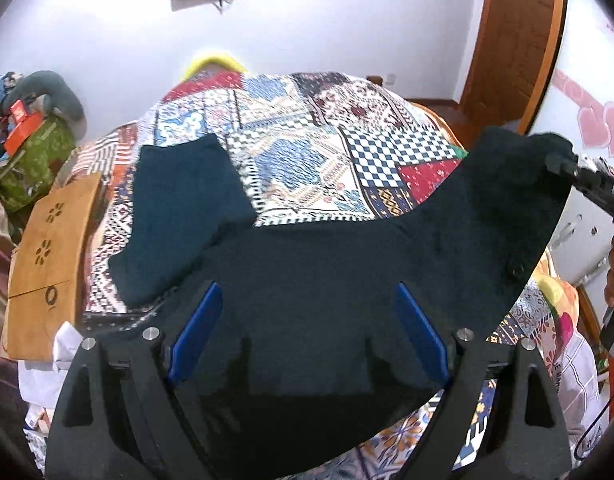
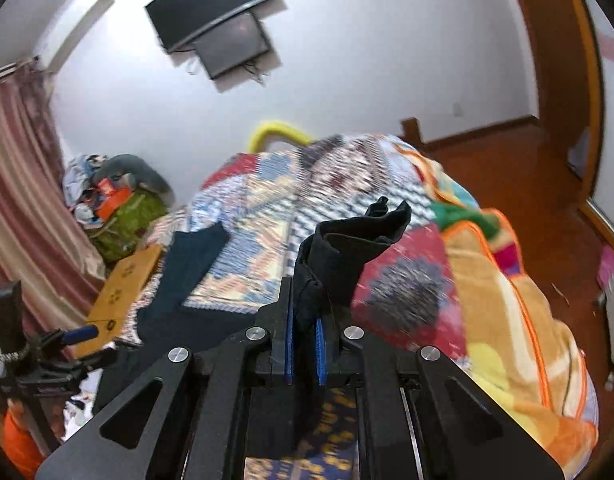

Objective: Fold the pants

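1. Two grippers work over one pair of dark pants (image 1: 307,264) spread on a patchwork bedspread (image 1: 307,140).
2. Left gripper (image 1: 307,332): blue-padded fingers (image 1: 195,336) stand wide apart above the dark fabric. Whether the pads touch the cloth cannot be told.
3. Right gripper (image 2: 305,344): fingers (image 2: 287,344) nearly closed, clamping a bunched edge of the pants, which stands up in folds beyond the fingertips.
4. In the left wrist view, the right gripper pinches the raised right corner of the garment; a trouser leg lies flat toward the left, near a tan box (image 1: 51,256).
5. An orange blanket (image 2: 507,320) lies at the bed's right side.
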Tool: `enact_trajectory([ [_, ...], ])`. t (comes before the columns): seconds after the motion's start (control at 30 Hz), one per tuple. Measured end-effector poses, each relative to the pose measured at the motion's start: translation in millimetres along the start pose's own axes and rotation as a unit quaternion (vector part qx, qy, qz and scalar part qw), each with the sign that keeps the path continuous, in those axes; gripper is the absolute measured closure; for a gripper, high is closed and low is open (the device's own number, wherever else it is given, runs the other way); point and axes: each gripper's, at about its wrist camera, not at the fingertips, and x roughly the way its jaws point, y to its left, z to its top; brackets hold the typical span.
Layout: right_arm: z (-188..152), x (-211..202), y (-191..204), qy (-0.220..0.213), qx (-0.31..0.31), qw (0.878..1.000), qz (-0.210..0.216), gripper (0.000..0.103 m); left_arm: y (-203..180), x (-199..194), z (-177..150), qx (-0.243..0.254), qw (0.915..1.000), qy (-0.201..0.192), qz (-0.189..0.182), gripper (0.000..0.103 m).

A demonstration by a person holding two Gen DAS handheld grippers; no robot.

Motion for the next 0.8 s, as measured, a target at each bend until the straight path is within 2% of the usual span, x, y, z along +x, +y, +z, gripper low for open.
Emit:
enact_trajectory([
  [0.27,21.3,16.7,62.8,0.01,-0.031,0.997,0.067,0.096,40.9,-30.8,-14.7,-0.045,0.9985,-0.031,0.008,0.015],
  [0.4,15.8,32.1,101.0,0.037,-0.059,0.992,0.102,0.096,64.0,-42.6,-27.4,-0.068,0.9967,-0.041,0.018,0.015],
  [0.5,-6.3,53.2,130.8,0.081,-0.085,0.985,0.125,0.096,80.4,-47.9,-37.7,-0.087,0.9951,-0.041,0.024,0.015],
  [0.63,-57.3,94.3,161.5,0.174,-0.117,0.966,0.151,0.096,98.9,-47.3,-50.8,-0.112,0.9929,-0.029,0.026,0.015],
  [0.77,-111.2,119.5,181.2,0.239,-0.177,0.944,0.14,0.094,106.5,-44.8,-60.9,-0.117,0.9925,-0.017,0.03,0.015],
  [0.8,-121.2,123.7,182.9,0.252,-0.189,0.939,0.135,0.091,106.9,-44.2,-62.2,-0.117,0.9925,-0.016,0.032,0.015],
])
